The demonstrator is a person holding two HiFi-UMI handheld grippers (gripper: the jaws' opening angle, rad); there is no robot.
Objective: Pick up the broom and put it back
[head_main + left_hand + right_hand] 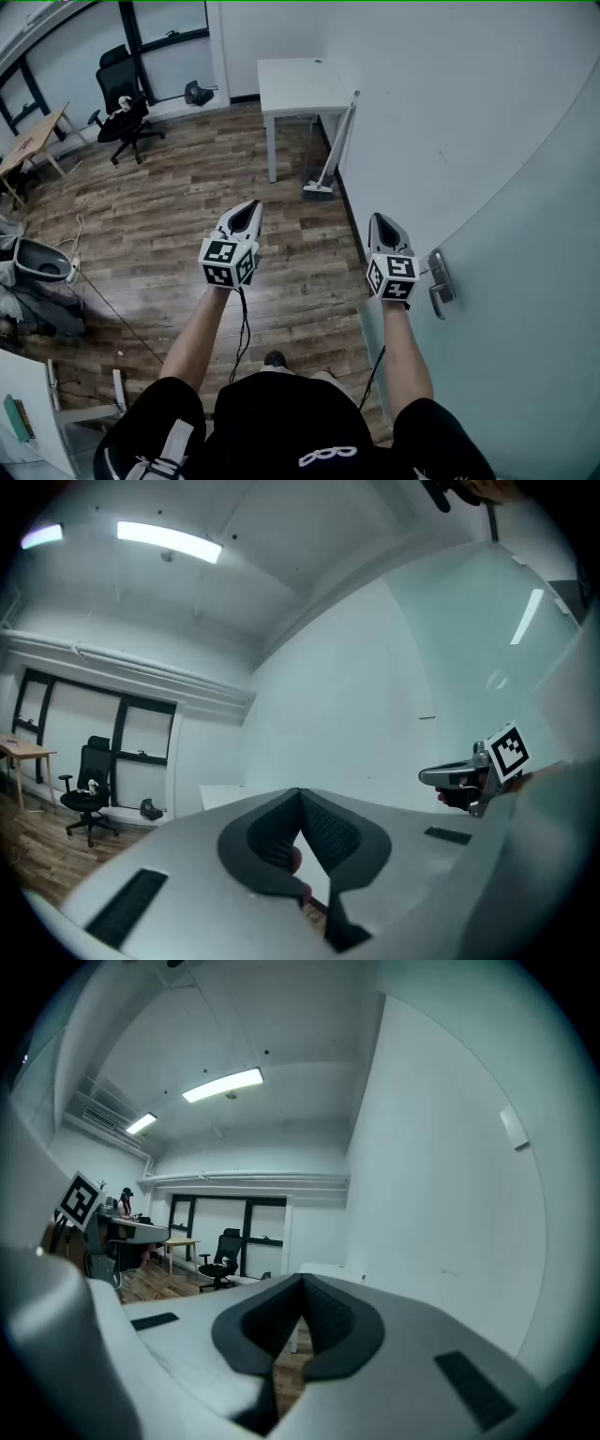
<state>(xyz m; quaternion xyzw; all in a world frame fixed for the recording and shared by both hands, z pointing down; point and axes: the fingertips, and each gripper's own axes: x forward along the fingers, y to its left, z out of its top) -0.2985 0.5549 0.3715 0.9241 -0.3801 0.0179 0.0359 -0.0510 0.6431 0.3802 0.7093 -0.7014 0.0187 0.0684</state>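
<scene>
The broom [339, 139] leaned on the wall just beside the table [295, 80], well beyond the left gripper [249, 208] and right gripper [381, 221], both with jaws together and empty. It was probably light and stiff, and its thin handle looked best taken at mid-length.

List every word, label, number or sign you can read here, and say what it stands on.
No readable text in any view.
Left marker cube and right marker cube: black-and-white square patterns, not letters.
Shirt: white looped emblem, no words.
</scene>
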